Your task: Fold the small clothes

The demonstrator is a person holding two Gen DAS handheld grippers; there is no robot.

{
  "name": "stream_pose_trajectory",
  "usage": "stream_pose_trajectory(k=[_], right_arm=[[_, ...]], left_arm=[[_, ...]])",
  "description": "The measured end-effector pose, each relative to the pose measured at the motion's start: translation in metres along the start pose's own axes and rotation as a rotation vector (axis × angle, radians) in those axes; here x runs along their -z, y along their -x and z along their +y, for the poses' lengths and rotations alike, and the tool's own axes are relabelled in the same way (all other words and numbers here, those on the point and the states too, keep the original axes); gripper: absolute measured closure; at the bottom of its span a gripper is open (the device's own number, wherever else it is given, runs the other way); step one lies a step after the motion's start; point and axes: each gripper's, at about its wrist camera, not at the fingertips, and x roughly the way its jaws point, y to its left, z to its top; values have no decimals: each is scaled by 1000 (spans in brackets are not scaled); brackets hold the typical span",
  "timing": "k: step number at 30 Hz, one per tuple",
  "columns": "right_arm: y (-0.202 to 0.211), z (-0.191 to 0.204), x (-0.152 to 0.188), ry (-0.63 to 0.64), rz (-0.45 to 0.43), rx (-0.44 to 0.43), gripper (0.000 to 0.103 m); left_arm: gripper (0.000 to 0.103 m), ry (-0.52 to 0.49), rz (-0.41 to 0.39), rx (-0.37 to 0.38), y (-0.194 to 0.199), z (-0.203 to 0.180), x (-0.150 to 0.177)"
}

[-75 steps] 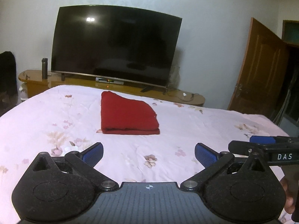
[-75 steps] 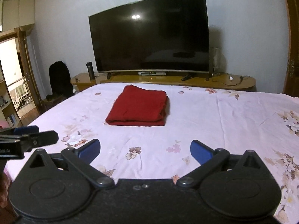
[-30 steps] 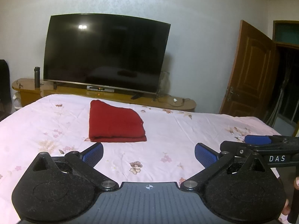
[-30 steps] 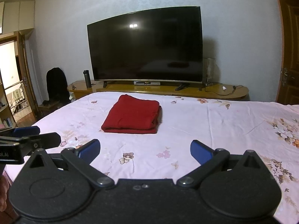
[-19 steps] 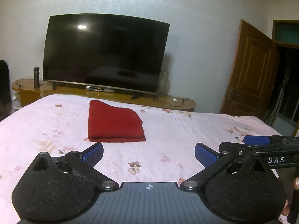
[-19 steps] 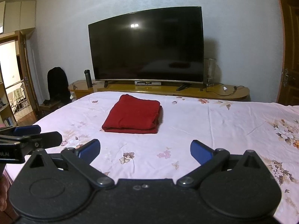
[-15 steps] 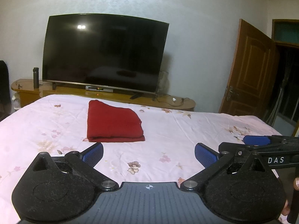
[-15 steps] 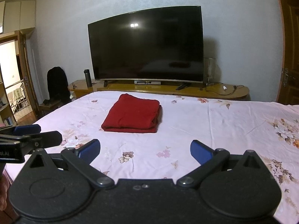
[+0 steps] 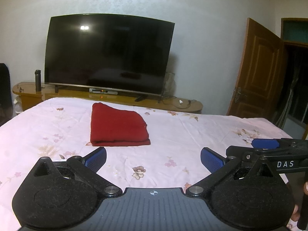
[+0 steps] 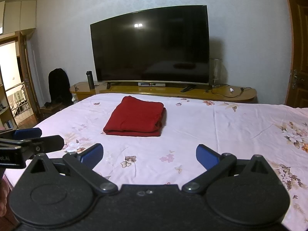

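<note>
Both grippers have drawn back slightly, so the folded red garment (image 9: 118, 128) now lies on the bed (image 9: 192, 134) well ahead, nearer the empty, spread left gripper (image 9: 153, 158) than the equally spread right gripper (image 10: 149, 155).

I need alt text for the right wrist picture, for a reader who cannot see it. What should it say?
A folded red garment lies on a bed with a pink flowered sheet, beyond the open right tool, which holds nothing. A large dark television stands on a low wooden cabinet behind the bed, and the left tool shows at the left edge.
</note>
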Motion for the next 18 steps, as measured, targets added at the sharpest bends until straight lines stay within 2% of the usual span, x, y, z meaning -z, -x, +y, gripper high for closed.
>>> stream_pose_trajectory(k=[18], right_arm=[[-3, -8, 0, 1, 2, -7, 1]], left_arm=[[0, -4, -37, -19, 2, -3, 2]])
